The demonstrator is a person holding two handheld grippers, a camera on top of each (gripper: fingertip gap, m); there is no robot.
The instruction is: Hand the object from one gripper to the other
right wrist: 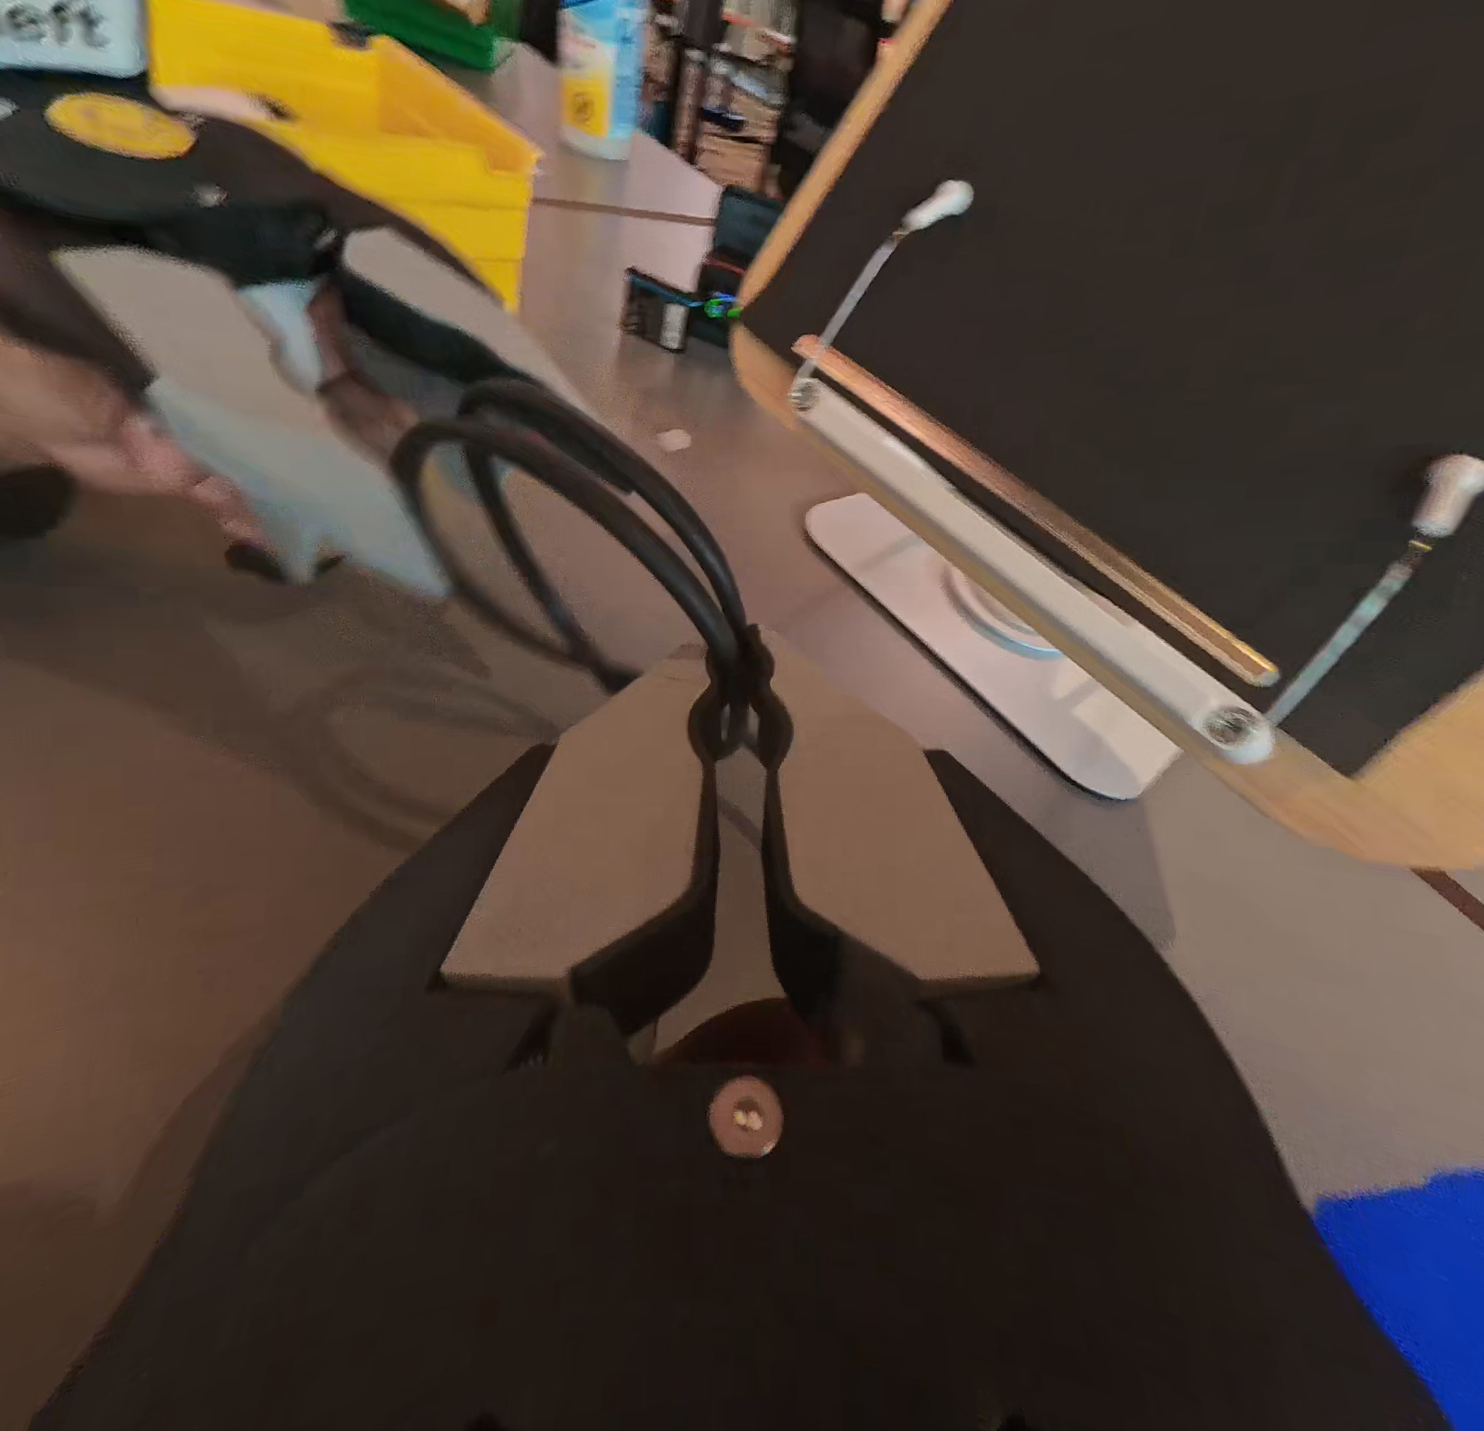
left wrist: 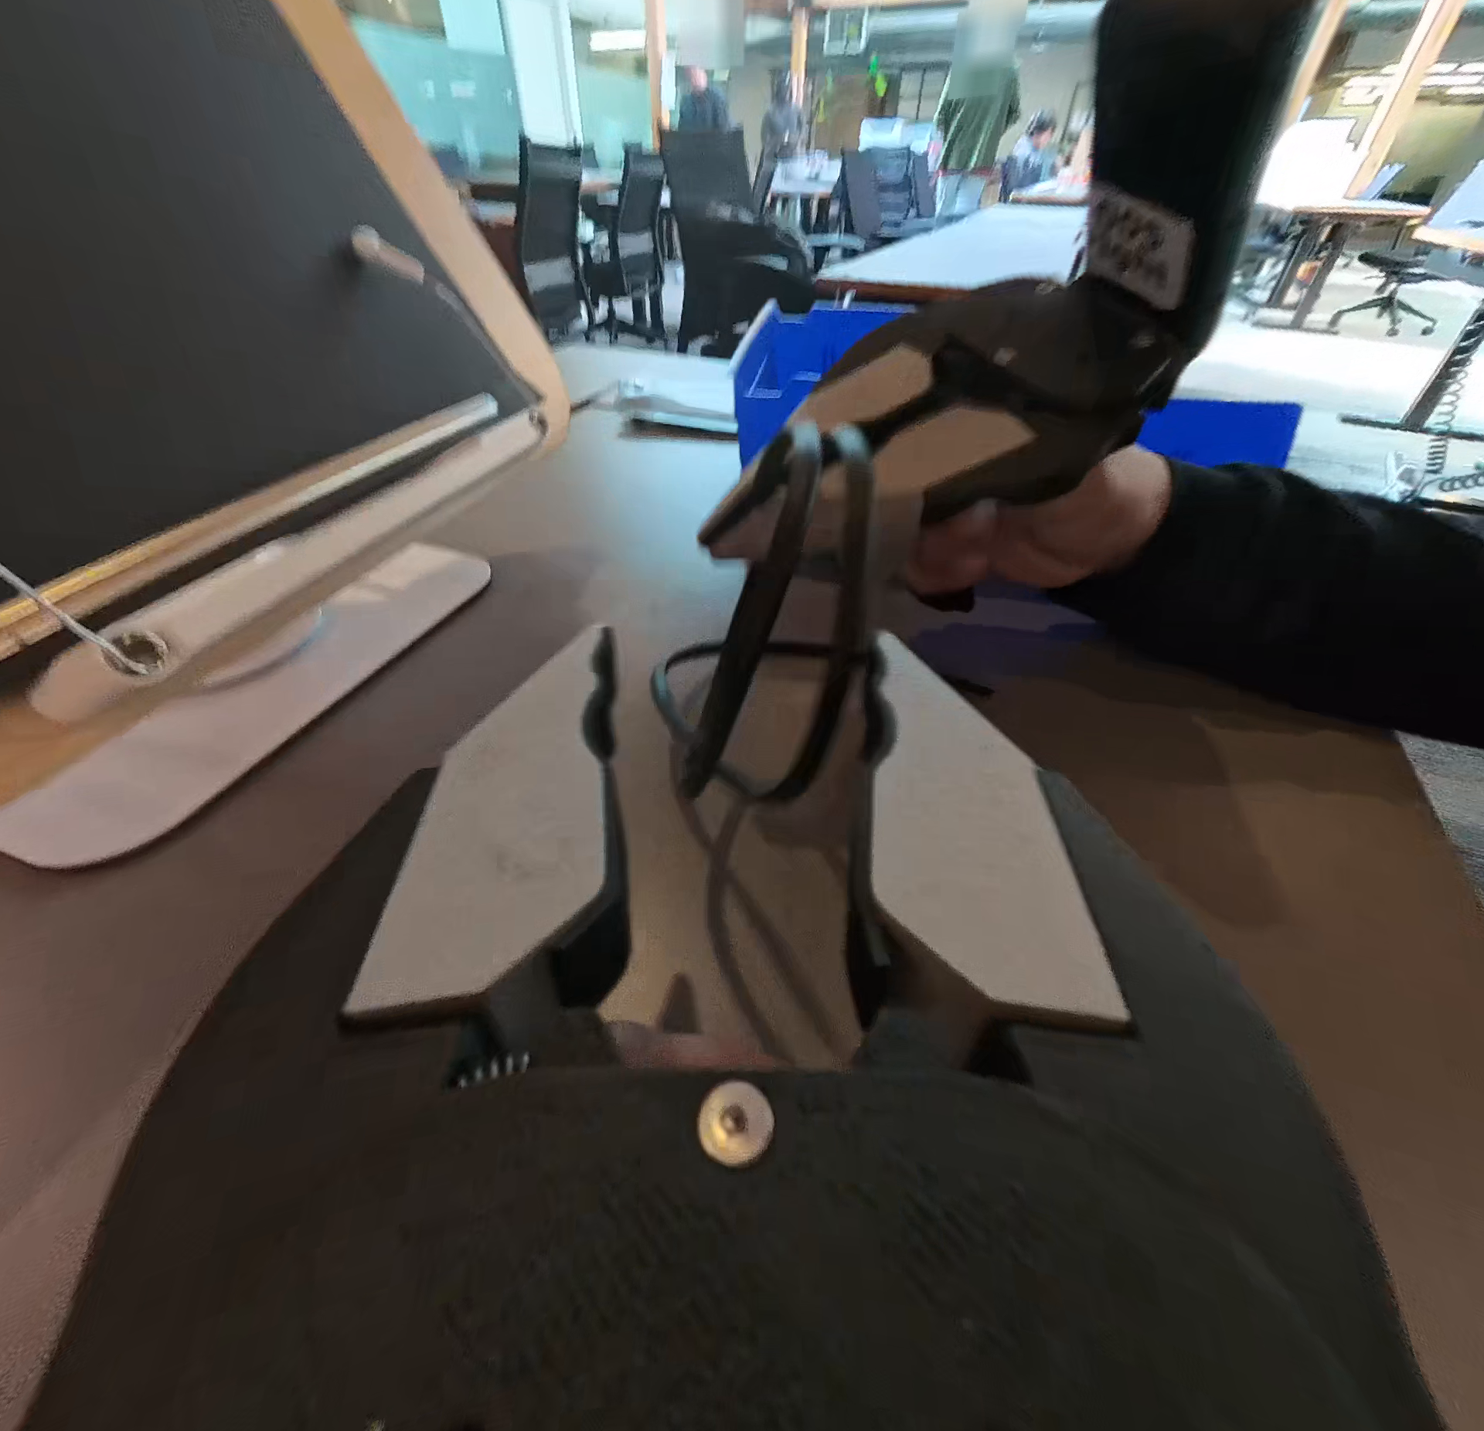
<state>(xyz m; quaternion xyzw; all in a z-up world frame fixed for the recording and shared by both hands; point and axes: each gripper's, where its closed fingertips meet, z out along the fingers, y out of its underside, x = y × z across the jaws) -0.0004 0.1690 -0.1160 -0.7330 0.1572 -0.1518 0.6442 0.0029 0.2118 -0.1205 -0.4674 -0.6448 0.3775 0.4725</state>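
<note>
Risk remained: your right gripper [right wrist: 743, 718] pinched the thin black coiled cable [right wrist: 610, 501], while your left gripper [left wrist: 739, 718] fingers stood wide open around it; releasing early would have dropped it.

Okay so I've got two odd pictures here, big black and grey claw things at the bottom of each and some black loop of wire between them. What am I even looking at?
There is no robot. A person holds a two-fingered tool in each hand, and each tool carries a camera looking out along its fingers.

In the left wrist view, the left hand-held gripper fills the bottom, its fingers spread open. Beyond it is the right hand-held gripper, held by the person's hand.

The right wrist view looks out from that second tool, which is shut on a coiled black cable. The cable hangs into the open fingers of the left one.

Both are above a brown table with a tilted dark board on a white stand. Coloured bins sit further back.
</note>
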